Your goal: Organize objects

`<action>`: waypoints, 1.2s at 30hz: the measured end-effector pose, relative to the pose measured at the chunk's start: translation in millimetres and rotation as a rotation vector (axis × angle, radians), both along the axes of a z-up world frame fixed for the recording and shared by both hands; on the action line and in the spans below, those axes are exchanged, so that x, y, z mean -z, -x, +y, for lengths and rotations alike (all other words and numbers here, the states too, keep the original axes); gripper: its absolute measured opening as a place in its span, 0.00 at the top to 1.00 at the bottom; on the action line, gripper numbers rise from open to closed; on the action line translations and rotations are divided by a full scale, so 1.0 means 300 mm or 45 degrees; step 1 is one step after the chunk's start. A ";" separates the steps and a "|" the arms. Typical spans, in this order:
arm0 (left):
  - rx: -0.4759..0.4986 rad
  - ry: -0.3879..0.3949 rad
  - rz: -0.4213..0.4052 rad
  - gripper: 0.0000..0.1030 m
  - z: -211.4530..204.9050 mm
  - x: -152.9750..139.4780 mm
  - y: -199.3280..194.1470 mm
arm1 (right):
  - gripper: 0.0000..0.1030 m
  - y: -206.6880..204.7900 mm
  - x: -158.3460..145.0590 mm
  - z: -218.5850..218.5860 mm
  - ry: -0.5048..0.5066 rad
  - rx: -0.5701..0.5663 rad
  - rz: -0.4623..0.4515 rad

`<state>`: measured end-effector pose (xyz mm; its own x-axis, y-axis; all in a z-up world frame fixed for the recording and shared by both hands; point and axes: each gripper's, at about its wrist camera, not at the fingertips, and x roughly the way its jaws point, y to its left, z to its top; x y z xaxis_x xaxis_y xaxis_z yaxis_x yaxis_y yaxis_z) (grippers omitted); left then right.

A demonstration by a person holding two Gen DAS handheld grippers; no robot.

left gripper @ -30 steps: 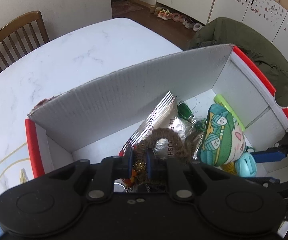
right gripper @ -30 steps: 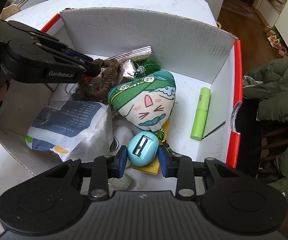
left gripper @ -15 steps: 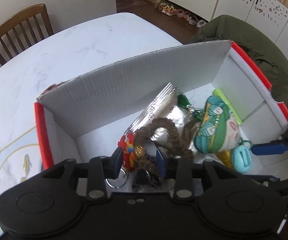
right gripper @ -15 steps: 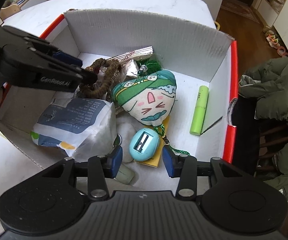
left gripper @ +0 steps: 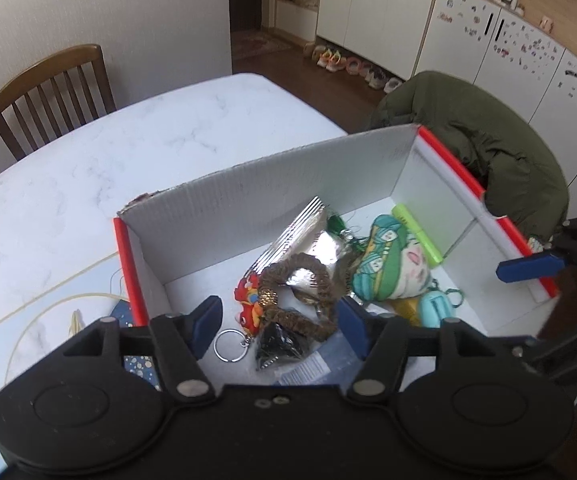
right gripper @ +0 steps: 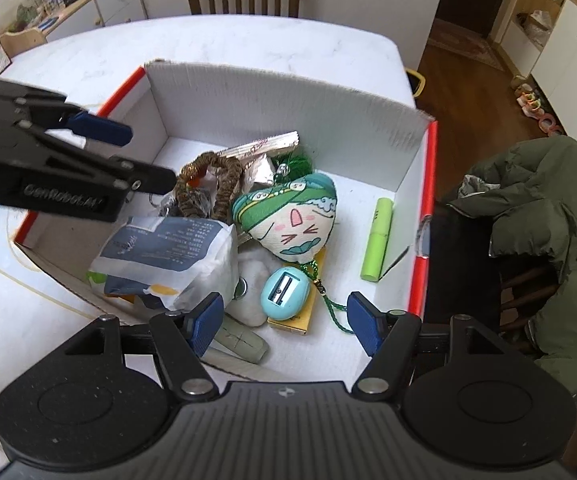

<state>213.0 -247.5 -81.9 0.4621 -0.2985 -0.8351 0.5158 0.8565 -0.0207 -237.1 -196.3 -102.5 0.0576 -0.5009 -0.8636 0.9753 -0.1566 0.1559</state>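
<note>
Cardboard box [right gripper: 288,100], white inside, red-edged, cluttered with small items

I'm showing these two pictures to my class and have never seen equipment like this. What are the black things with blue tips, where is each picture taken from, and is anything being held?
They are hand-held grasping tools, one per hand, each carrying a camera that looks along its fingers. One picture comes from the left tool, the other from the right tool. Both are open and hold nothing. Below them a white cardboard box sits on a marble table. Inside lie a green plush toy, a blue pencil sharpener, a green tube, a printed bag and a brown braided ring.
</note>
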 end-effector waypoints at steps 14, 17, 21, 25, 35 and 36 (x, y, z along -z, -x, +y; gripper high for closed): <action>0.080 0.152 -0.107 0.23 0.091 -0.131 0.166 | 0.33 -0.058 -0.131 0.111 0.191 0.142 0.003; 0.091 0.187 -0.112 0.21 0.125 -0.146 0.197 | 0.33 -0.088 -0.149 0.127 0.219 0.182 0.009; 0.107 0.203 -0.159 0.16 0.170 -0.167 0.236 | 0.33 -0.129 -0.178 0.149 0.272 0.245 -0.007; 0.114 0.224 -0.179 0.10 0.218 -0.180 0.261 | 0.28 -0.172 -0.207 0.172 0.332 0.303 0.001; 0.136 0.275 -0.212 0.01 0.320 -0.194 0.313 | 0.22 -0.268 -0.261 0.236 0.473 0.419 -0.007; 0.134 0.274 -0.219 0.01 0.328 -0.195 0.318 | 0.21 -0.278 -0.264 0.242 0.483 0.428 -0.004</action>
<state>117.6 -149.2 -23.5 0.5486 -0.5143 -0.6592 0.6134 0.7833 -0.1006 -153.7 -123.7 -23.3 -0.1585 -0.7707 -0.6172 0.8801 -0.3936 0.2655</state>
